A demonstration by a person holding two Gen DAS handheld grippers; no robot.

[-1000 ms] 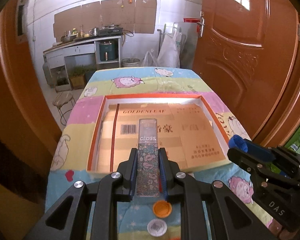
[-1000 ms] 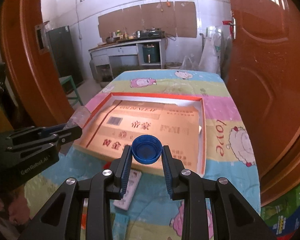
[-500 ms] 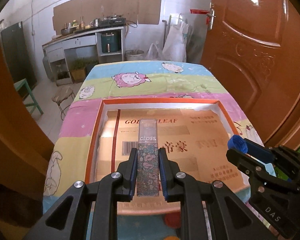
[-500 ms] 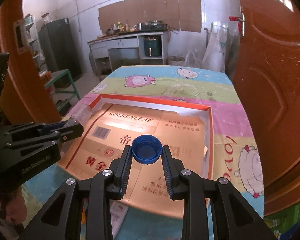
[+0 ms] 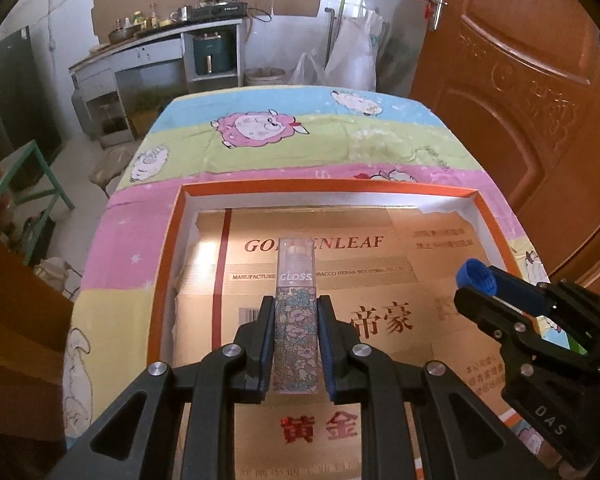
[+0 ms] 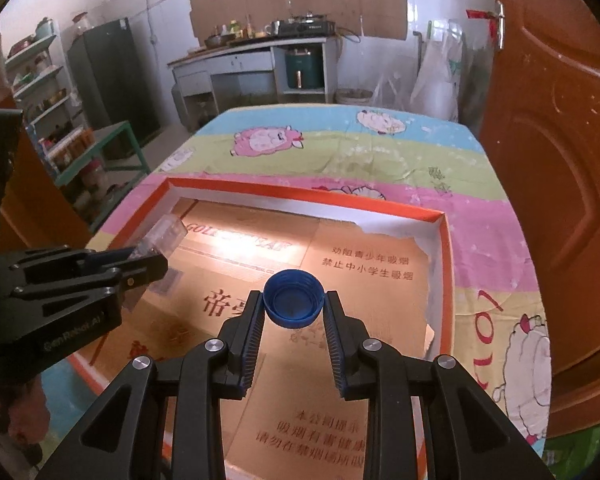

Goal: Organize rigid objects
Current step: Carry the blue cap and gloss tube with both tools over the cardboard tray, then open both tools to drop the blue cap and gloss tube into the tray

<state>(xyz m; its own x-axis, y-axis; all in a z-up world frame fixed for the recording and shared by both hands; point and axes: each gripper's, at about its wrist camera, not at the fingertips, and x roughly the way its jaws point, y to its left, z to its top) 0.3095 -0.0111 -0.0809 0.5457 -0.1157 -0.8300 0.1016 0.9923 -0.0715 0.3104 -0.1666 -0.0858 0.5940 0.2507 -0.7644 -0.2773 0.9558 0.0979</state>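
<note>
- L gripper (image 5: 296,344) was clamped on a tall clear lip-gloss tube (image 5: 296,312) w/ floral print and "GLOSS" label; both blue-lined pads pressed on its lower half, jaws only narrowly apart, tube's clear cap end sticking out past the tips toward the far side.
- Tube was held above the near-left part of the box, over the barcode and red stripe area; not touching the liner, as far as I could tell.
- R gripper (image 6: 293,308) was closed on a blue plastic bottle cap (image 6: 293,299), open side facing the cam, gripped at its rim by the ribbed finger tips; jaws a bit wider than the L's.
- Cap hung over the middle of the box, right of the tube.
- In L wrist view the R gripper (image 5: 476,280) came in from the right w/ cap (image 5: 474,276) at its tip; in R wrist view the L gripper (image 6: 148,258) came in from the left w/ tube (image 6: 162,236) poking toward far side.
- The two grippers were side by side, near each other, not touching.
- Shallow orange-rimmed box (image 5: 172,264) w/ white inner walls sat on the table (image 5: 324,148), lined w/ flattened brown cardboard (image 5: 420,280) printed "GOLDENLEAF" and red Chinese chars.
- Table was covered w/ a striped cartoon-sheep cloth; an orange-brown door (image 5: 532,92) stood at the right.
- Part of a person's hand (image 6: 12,412) showed at the near left edge in R wrist view.
</note>
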